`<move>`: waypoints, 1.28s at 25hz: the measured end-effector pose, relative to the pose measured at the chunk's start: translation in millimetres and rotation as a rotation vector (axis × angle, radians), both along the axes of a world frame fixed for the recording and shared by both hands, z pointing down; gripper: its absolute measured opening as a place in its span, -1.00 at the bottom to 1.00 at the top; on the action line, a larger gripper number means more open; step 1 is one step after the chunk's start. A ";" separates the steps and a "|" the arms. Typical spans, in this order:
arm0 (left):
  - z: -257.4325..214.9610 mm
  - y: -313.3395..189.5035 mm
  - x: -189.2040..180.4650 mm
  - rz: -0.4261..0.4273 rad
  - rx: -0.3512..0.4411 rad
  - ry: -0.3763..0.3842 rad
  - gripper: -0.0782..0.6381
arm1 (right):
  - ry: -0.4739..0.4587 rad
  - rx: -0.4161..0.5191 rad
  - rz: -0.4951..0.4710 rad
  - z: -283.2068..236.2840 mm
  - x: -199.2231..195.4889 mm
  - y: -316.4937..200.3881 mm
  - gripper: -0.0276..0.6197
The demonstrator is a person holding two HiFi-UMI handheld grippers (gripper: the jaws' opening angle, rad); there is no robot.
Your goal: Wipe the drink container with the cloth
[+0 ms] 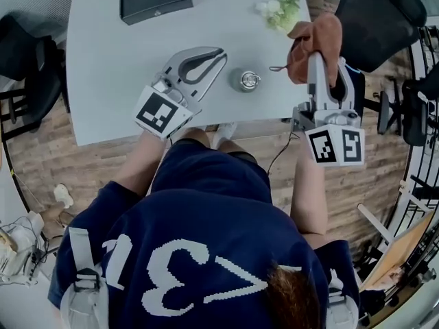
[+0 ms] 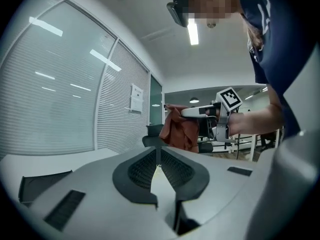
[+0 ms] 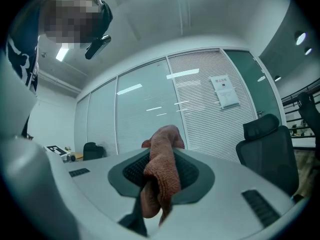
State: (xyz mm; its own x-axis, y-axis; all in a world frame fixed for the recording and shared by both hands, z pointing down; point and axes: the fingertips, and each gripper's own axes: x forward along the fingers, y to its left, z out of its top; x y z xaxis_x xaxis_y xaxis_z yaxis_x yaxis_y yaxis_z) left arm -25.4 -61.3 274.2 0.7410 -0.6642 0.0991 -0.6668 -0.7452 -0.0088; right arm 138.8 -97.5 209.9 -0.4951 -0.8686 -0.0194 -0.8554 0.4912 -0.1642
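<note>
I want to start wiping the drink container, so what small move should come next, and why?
Probably swing the right tool toward the container: its cloth is clamped, but hangs apart from the container, which stands untouched on the table.

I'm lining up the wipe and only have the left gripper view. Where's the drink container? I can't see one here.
Observer: In the head view, a small round silver metal drink container stands on the pale grey table, just right of the tips of the left gripper.
Operator: Does the cloth touch it?
Observer: No. The rust-brown cloth is apart from it, further right, near the table's edge.
Operator: Is the cloth really clamped?
Observer: Yes. The right gripper view shows the jaws of the right gripper shut on it, with the cloth bunched between the pads.
</note>
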 end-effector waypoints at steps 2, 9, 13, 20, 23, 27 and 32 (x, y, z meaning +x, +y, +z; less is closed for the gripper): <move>8.6 -1.3 6.0 0.056 -0.021 0.000 -0.73 | 0.004 -0.026 0.016 9.7 0.4 -2.6 -0.57; 48.4 6.4 29.7 0.261 -0.113 -0.028 -0.36 | 0.054 -0.135 -0.015 51.4 -18.5 -4.1 -0.56; 76.5 18.7 48.6 0.383 -0.147 -0.094 -0.24 | 0.096 -0.213 -0.048 82.5 -26.9 1.0 -0.55; 115.5 28.9 80.7 0.555 -0.160 -0.224 -0.10 | 0.141 -0.309 -0.050 122.8 -19.9 9.3 -0.55; 122.0 31.0 89.3 0.626 -0.127 -0.291 -0.09 | 0.162 -0.321 -0.024 129.1 -12.3 11.6 -0.55; 130.4 36.0 102.3 0.728 -0.097 -0.371 -0.09 | 0.173 -0.331 0.005 133.1 -2.5 16.3 -0.55; 127.0 32.2 109.3 0.745 -0.121 -0.339 -0.31 | 0.176 -0.340 0.023 136.8 3.5 22.0 -0.55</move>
State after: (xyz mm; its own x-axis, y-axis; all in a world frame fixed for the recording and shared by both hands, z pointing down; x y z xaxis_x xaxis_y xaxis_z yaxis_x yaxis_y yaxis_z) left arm 83.9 -29.1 401.2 0.8999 0.0186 0.4356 0.0263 -0.9996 -0.0117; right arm 142.2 -75.5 346.6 -0.4452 -0.8218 0.3556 -0.8953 0.4139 -0.1644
